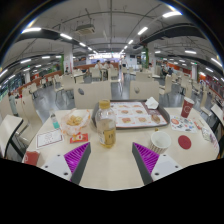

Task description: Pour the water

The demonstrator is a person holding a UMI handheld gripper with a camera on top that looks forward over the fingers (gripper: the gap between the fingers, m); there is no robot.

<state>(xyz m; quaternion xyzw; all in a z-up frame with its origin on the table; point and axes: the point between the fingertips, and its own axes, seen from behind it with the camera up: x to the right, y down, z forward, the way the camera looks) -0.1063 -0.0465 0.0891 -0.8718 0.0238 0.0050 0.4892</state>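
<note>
Amber-tinted and see-through, that is how the cup point(108, 135) we are after looks, a small upright vessel standing on the pale worktop point(110, 165) straight ahead of us, just beyond the fingertips and almost on the line that runs between them. A second glassy, yellowish container point(104, 105) stands farther back on nearly the same line, taller and upright too; we cannot tell from here which one carries the water and which takes it. Our hand-held gripper point(110, 158) hangs low over the near edge with its two fingers spread wide, purple pads point(76, 157) facing inward, nothing between them. So the relation that counts is simple: the nearer cup lies dead ahead, its long axis vertical, and we judge a straight push forward would bring the fingers either side of it. Around it, a tray with small patterned pieces point(133, 115) sits to the right behind it, a basket of snacks point(75, 123) to the left, a white bowl point(160, 141) and a red round lid point(184, 142) farther right. Beyond the worktop, a hall of tables and chairs stretches away under ceiling lights.
</note>
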